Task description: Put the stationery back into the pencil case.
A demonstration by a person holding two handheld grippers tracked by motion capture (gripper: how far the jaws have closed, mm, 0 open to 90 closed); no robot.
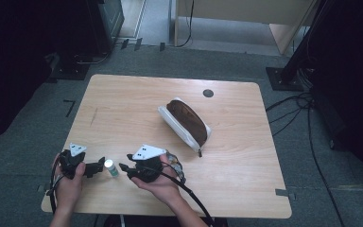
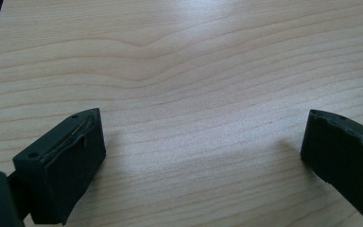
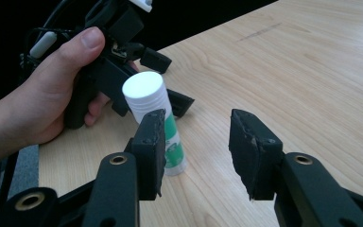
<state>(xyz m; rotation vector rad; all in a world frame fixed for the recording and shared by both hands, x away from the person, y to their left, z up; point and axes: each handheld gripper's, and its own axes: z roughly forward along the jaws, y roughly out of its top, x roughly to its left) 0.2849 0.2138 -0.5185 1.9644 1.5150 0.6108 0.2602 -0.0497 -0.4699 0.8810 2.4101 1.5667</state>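
A glue stick (image 1: pixel 111 167) with a white cap and a green label stands upright near the table's front left. In the right gripper view the glue stick (image 3: pixel 157 120) rises just beyond the left jaw, partly hidden by it and outside the gap. My right gripper (image 3: pixel 196 120) is open with only bare wood between its jaws; from above, my right gripper (image 1: pixel 124 163) points left at the stick. My left gripper (image 1: pixel 98 167) sits on the stick's other side, and its jaws (image 2: pixel 201 118) stand wide open over bare table. A person's hand (image 3: pixel 52 94) holds the left gripper (image 3: pixel 168 80).
A white pencil case (image 1: pixel 185 122), unzipped with a brown inside, lies in the middle of the wooden table (image 1: pixel 123 109). A black round plug (image 1: pixel 208 93) sits near the far edge. Cables (image 1: pixel 293 113) and dark stands surround the table on the floor.
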